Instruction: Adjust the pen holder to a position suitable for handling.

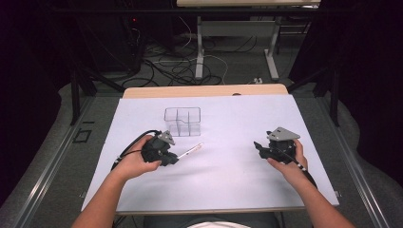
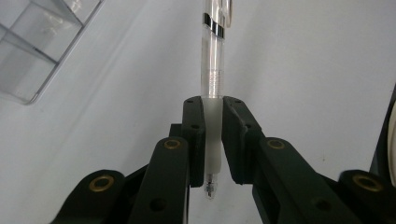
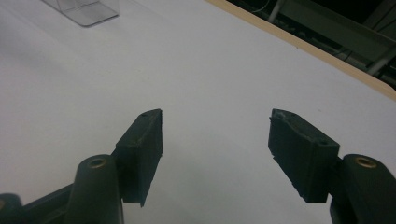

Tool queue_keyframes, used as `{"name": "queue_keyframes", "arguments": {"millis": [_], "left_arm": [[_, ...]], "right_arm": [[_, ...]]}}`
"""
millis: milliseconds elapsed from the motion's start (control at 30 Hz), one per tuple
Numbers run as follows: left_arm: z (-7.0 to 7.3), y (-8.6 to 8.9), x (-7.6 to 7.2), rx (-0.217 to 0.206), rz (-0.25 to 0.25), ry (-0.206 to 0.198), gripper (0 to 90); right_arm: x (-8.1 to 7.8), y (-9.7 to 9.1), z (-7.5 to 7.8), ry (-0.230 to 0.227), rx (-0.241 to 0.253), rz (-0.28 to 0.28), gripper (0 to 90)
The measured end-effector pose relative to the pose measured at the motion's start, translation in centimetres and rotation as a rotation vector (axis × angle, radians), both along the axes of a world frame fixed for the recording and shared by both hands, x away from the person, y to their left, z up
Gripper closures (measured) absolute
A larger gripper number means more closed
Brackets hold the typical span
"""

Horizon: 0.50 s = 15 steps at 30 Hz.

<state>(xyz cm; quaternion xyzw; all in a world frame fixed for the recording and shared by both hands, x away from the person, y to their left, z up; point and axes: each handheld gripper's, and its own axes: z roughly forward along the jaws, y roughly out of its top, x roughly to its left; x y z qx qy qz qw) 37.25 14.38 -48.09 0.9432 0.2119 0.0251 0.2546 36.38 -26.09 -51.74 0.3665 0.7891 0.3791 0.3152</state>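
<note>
A clear plastic pen (image 2: 214, 70) with a white grip sleeve sticks out from between the pads of my left gripper (image 2: 213, 116), which is shut on it near the writing tip. In the high view the pen (image 1: 191, 151) points right and away from the left gripper (image 1: 172, 156), held just over the white sheet. A clear divided box (image 1: 183, 121) stands behind it, close by. My right gripper (image 1: 257, 145) is at the right side of the sheet. Its jaws stand apart with nothing between them (image 3: 215, 149).
The clear box's corner shows at the upper left (image 2: 32, 42) of the left gripper view and at the top left (image 3: 84, 11) of the right gripper view. A white sheet (image 1: 223, 175) covers the wooden table (image 1: 204, 90). Table legs and cables lie on the floor beyond.
</note>
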Motion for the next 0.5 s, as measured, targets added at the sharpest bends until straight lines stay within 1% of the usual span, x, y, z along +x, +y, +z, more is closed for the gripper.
{"name": "queue_keyframes", "arguments": {"millis": [100,133,200,233,267,300,333,367,400,433,467,500], "left_arm": [[0.1,-0.5,0.3,0.019,-0.020,0.021,79.8],[0.0,-0.6,0.4,0.022,-0.024,0.021,79.8],[0.0,-0.8,0.6,0.027,-0.025,0.028,79.8],[0.1,-0.9,0.7,0.032,-0.026,0.038,79.9],[0.1,-1.0,0.7,0.025,-0.020,0.036,79.8],[0.3,-1.1,0.8,0.035,-0.026,0.041,79.8],[0.4,-1.2,0.9,0.036,-0.022,0.056,79.8],[0.5,-1.3,1.0,0.041,-0.028,0.056,79.8],[0.6,-1.5,0.9,0.033,-0.018,0.054,79.8],[0.8,-1.6,0.9,0.037,-0.017,0.062,79.8],[0.9,-1.7,1.0,0.037,-0.022,0.057,79.8],[1.1,-1.9,1.0,0.042,-0.021,0.058,79.8]], "right_arm": [[-0.1,0.7,0.1,-0.008,-0.029,0.033,34.9],[-0.2,0.9,0.2,-0.014,-0.038,0.046,34.9],[-0.4,1.5,0.4,-0.047,-0.065,0.080,35.1],[-0.5,1.8,0.6,-0.061,-0.086,0.099,36.0],[-0.6,2.2,0.7,-0.062,-0.112,0.112,36.2],[-0.6,2.6,0.8,-0.069,-0.143,0.135,36.3],[-0.8,3.0,1.0,-0.073,-0.176,0.152,36.9],[-0.9,3.5,1.1,-0.083,-0.203,0.161,37.4],[-1.1,3.9,1.3,-0.100,-0.244,0.189,37.7],[-1.3,4.4,1.5,-0.122,-0.278,0.204,38.0],[-1.4,4.9,1.6,-0.157,-0.293,0.229,38.2],[-1.7,5.3,1.9,-0.164,-0.340,0.247,38.3]]}}
